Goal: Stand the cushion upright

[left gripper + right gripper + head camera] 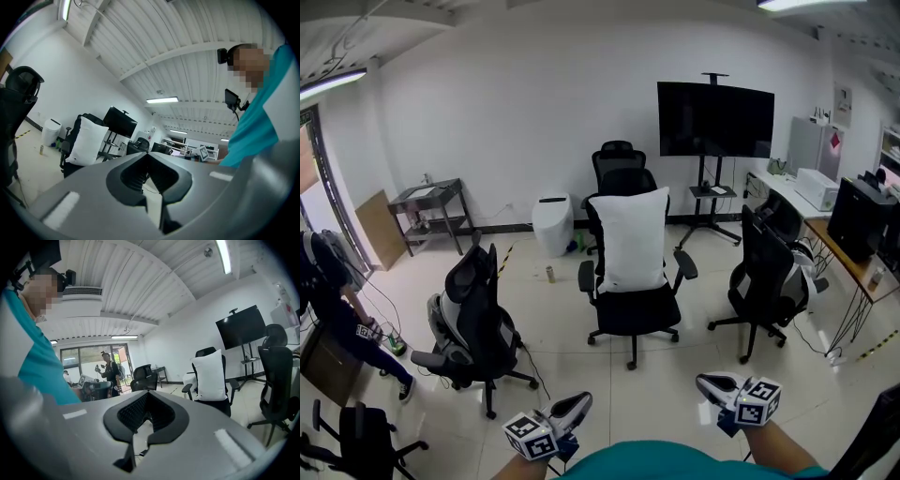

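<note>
Holding both units low at the bottom edge of the head view, close to my body, well apart from the target

Left to right:
- Far left edge: person [328, 309] in dark clothes. A brown board [380, 228] leans on the wall behind them
- Side table [431, 199] against the back wall
- Black office chair [473, 323] left of centre, seat empty
- Left hand-held gripper [574, 405]: jaws closed together, tips meeting, nothing between them. Its own view shows the same [146, 153]
- White bin [553, 223] at the back wall, small bottle [549, 274] on the floor just in front of it
- Centre: the white cushion [630, 239] stands upright on the seat of the middle chair [636, 314], resting against the backrest, between the armrests
- Rear chair [617, 155], also black, sits right behind that one
- Left gripper view has the cushion [86, 140] off to the left; right gripper view has it [210, 376] right of centre, upright in both
- TV [714, 119] on a wheeled stand, back wall, screen dark
- Right hand-held gripper [714, 382]: jaws together as well, empty, per its own view [146, 393]
- Third chair [769, 281] on the right, seat empty
- Long table [844, 262] along the right wall, carrying a white printer [816, 187] and a black box [858, 220]
</note>
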The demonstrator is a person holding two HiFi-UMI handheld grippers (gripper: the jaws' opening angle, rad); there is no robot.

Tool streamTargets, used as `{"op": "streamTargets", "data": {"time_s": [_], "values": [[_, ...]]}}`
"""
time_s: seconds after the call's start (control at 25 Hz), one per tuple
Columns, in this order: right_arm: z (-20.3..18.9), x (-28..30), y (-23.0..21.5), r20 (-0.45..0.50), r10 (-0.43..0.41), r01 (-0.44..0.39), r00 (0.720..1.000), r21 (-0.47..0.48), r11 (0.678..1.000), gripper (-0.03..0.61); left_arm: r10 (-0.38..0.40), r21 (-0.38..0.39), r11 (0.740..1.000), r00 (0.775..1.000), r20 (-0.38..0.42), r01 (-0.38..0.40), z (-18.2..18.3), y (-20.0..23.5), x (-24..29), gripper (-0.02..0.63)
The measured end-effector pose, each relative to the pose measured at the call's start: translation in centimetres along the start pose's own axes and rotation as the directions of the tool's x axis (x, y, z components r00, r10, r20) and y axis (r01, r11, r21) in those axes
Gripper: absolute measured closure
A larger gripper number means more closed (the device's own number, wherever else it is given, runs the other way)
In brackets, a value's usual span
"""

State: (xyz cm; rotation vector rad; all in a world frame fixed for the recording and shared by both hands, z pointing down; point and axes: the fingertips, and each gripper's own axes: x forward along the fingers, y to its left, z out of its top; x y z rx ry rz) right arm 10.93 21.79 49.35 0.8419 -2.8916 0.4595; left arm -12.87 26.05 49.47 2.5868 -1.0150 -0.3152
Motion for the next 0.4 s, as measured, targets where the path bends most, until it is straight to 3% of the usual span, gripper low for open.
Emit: {"op": "streamTargets", "data": {"time_s": [0.4], "values": [[-0.7,0.42,-0.46,-0.028,0.016,-0.016,0.999,-0.001,1.0,0.578,0.016,-0.003,1.0,1.0,-0.005,-0.016,-0.03,0.52,0.23,0.603]]}}
